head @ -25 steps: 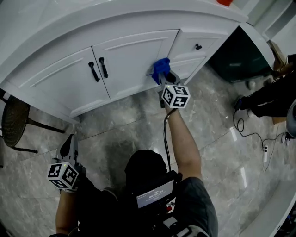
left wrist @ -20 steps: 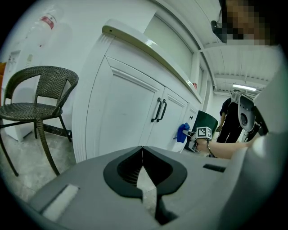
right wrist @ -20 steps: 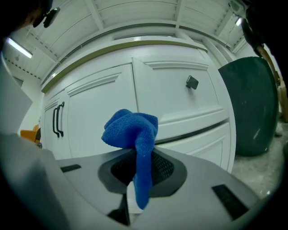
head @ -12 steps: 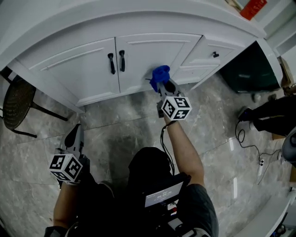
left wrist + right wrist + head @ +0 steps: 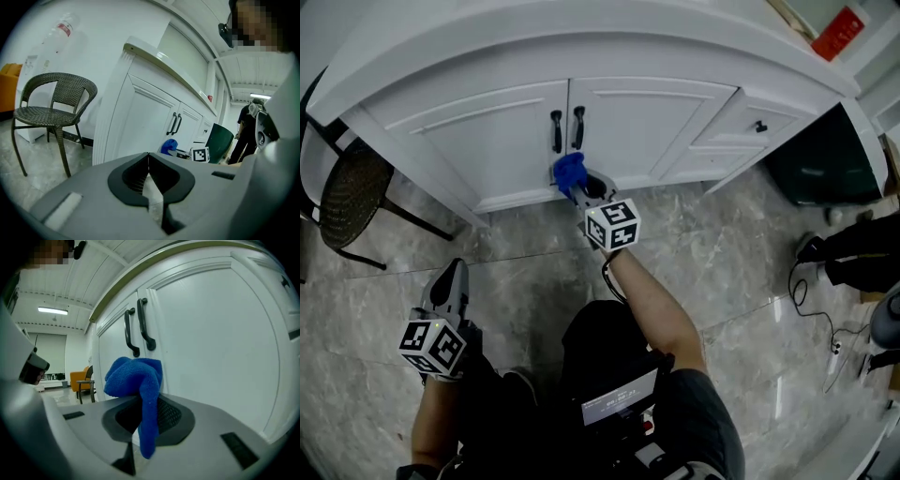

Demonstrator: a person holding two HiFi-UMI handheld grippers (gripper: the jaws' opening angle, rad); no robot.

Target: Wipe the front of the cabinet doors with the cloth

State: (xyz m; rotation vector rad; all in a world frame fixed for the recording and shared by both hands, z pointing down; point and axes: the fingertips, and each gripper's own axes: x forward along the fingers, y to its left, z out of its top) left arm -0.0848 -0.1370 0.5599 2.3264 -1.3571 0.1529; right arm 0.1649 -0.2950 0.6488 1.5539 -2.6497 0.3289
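Right gripper (image 5: pixel 581 186): jaws clamped on the blue terry cloth (image 5: pixel 136 376). One tail of the cloth hangs down through the gap between the jaws. The rest is bunched in a wad above and ahead of the jaw tips, between the jaws and the cabinet.

Cloth position: low on the white panelled cabinet doors (image 5: pixel 647 122), at the seam where the two doors meet. It sits just below the pair of black bar handles (image 5: pixel 567 129). In the head view the wad (image 5: pixel 569 171) looks pressed to the door face near the bottom edge. In the right gripper view the handles (image 5: pixel 138 329) sit right above the wad, and the right-hand door panel fills the frame beside it. The actual contact patch is hidden behind the wad.

Left gripper (image 5: pixel 450 281): jaws closed tip to tip, nothing between them (image 5: pixel 149 161). It is held low at the person's left over the grey marble-pattern tile floor (image 5: pixel 722 253), well apart from the cabinet. Its camera looks along the cabinet front, and the cloth (image 5: pixel 168 145) and the right gripper's marker cube are small in the distance.

Surroundings:
- A dark woven wicker chair with a metal frame (image 5: pixel 352 197) stands just off the cabinet's left end.
- A white drawer front with a small black knob (image 5: pixel 759 127) is right of the doors.
- A dark green bin-like object (image 5: pixel 820 159) sits beyond the cabinet's right end.
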